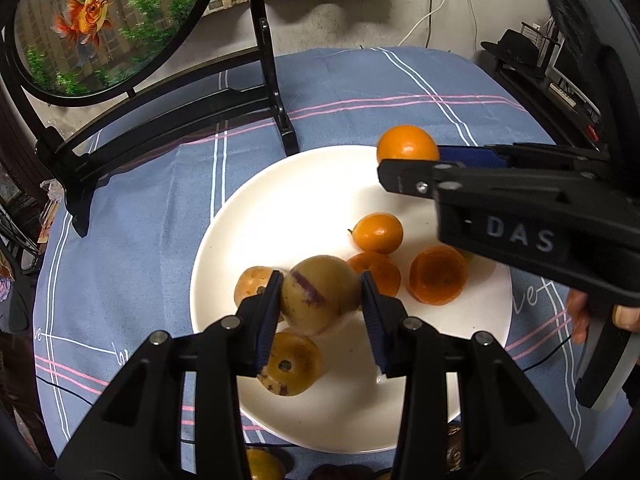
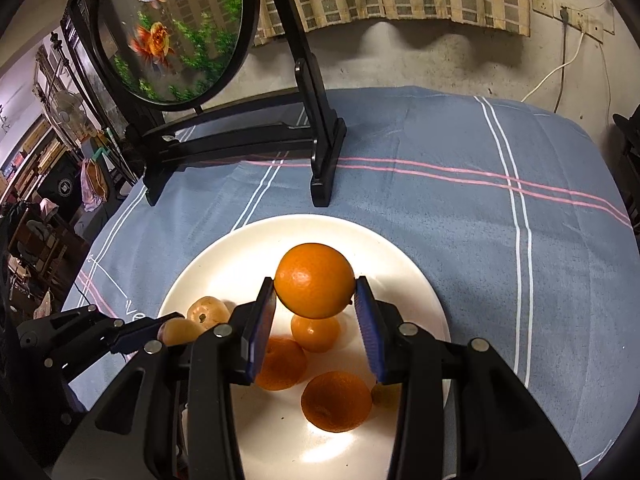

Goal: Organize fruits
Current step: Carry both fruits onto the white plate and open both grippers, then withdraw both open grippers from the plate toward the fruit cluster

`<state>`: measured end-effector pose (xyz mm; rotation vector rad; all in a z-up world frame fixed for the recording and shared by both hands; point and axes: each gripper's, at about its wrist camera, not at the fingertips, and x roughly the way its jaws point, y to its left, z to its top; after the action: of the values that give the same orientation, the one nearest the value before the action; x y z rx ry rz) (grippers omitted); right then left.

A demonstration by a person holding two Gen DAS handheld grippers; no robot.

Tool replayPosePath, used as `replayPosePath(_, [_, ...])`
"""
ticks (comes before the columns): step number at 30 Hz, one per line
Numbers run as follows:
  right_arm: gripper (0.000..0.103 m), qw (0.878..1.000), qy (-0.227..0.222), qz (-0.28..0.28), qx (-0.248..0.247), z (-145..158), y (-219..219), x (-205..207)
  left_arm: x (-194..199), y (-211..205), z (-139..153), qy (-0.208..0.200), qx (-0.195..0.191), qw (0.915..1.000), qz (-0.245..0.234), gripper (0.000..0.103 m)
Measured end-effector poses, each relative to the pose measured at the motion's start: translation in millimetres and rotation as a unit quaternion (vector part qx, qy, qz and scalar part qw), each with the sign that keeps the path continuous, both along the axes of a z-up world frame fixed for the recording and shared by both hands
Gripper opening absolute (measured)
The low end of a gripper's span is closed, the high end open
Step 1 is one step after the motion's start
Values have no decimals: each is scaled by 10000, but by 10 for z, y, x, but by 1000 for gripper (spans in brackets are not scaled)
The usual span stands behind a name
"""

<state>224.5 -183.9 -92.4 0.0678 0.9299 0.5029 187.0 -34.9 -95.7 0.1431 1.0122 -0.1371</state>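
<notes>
**Fruits: two in the tools above the plate, several already down**

Fruits are gathered on a round white ceramic plate set on a desk under a blue-grey cloth with white and pink stripes. Three orange citrus pieces lie close together on the plate's right half: a small smooth one and two duller ones beside it. On the left half lie two yellow-brown round fruits, one behind the left tool, one beneath it.

The left tool is clenched on a pale yellow-green round fruit with purple streaks, held over the plate's middle. The right tool is clenched on a smooth round orange, held above the citrus group and clear of it.

Judgement: sorting by kind appears well along, citrus to one side, yellow-brown fruit to the other. Both held fruits are yet to be set down. Dark shapes at the plate's near edge may be further fruit; I cannot tell how many. A black wooden stand with a round goldfish panel occupies the far desk.
</notes>
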Motion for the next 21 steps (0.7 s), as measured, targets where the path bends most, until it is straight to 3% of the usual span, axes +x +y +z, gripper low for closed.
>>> replayPosePath(4, [43, 9995, 39, 68, -312, -35, 104, 19, -12, 0, 31, -96, 35, 9999, 47, 68])
replayPosePath(5, [45, 9995, 20, 62, -300, -26, 100, 16, -13, 7, 39, -117, 42, 9999, 67, 70])
replayPosePath(6, [62, 9998, 0, 26, -214, -2, 80, 11, -14, 14, 51, -139, 16, 9999, 72, 70])
replayPosePath(8, [72, 9997, -188, -127, -68, 66, 22, -23, -9, 26, 56, -133, 17, 9999, 84, 70])
replayPosePath(15, [72, 9995, -197, -237, 66, 194, -109, -110, -72, 27, 106, -145, -40, 9998, 115, 70])
replayPosePath(21, [72, 9991, -250, -331, 128, 321, -218, -349, -224, 28, 287, -328, -68, 9993, 156, 77])
